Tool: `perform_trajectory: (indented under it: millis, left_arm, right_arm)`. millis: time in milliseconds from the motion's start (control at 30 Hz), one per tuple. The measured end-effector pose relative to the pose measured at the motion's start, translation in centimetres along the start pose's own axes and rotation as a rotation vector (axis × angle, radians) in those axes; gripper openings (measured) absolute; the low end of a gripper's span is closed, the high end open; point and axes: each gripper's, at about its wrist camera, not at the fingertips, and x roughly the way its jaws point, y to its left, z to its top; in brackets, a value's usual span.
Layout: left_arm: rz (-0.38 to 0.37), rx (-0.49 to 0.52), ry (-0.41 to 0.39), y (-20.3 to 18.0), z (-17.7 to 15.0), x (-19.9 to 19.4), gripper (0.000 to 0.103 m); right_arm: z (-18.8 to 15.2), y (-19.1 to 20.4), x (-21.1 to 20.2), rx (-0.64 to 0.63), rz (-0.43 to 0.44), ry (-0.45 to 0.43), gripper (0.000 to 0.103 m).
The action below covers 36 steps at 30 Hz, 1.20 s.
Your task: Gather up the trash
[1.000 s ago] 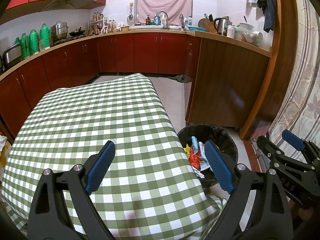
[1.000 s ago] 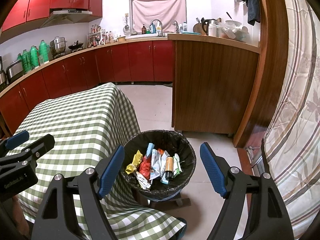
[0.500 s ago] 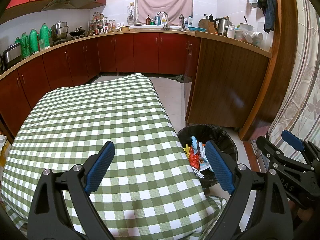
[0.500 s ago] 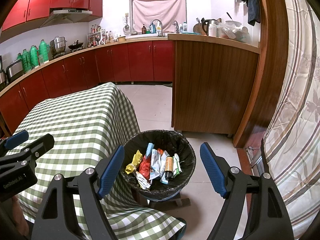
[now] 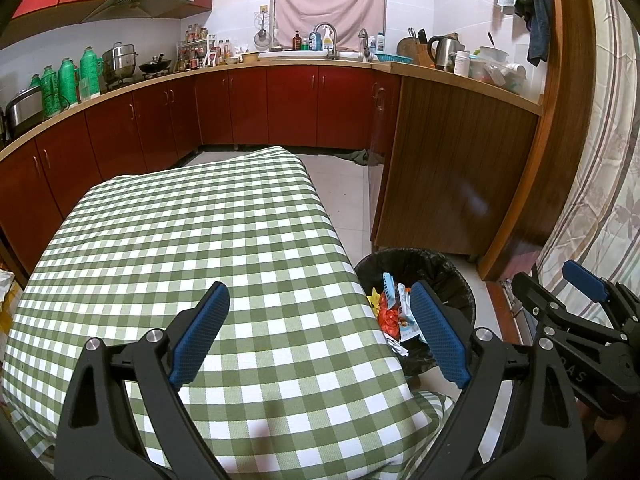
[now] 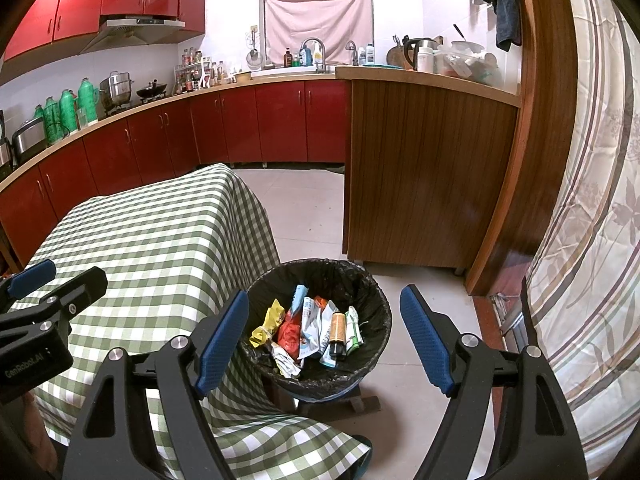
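A black-lined trash bin [image 6: 376, 300] stands on the floor by the table's right side and holds several wrappers [image 6: 308, 324] and a small brown bottle [image 6: 338, 330]. My right gripper [image 6: 325, 298] hovers open above and in front of the bin with nothing between its fingers. In the left wrist view the bin [image 5: 448, 276] shows partly behind the table edge. My left gripper [image 5: 320, 292] is open over the near part of the green checked tablecloth [image 5: 180, 232], which has nothing on it. Each gripper shows at the edge of the other's view.
A wooden counter end [image 6: 424, 176] stands just behind the bin, and a striped curtain [image 6: 592, 208] hangs to the right. Red kitchen cabinets [image 5: 240, 108] run along the back and left walls. Tiled floor [image 6: 304, 208] lies between table and counter.
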Motion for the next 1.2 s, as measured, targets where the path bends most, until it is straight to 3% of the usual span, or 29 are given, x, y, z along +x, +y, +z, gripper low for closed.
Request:
perform_trajectory:
  millis: [1100, 1200]
  left_arm:
    - [-0.007, 0.012, 0.025, -0.41, -0.40, 0.65, 0.091]
    - [-0.002, 0.010, 0.018, -0.45, -0.45, 0.66, 0.095]
  right_arm:
    - [-0.33, -0.38, 0.34, -0.009, 0.000, 0.007, 0.076]
    - [-0.42, -0.31, 0.35, -0.009, 0.000, 0.007, 0.076]
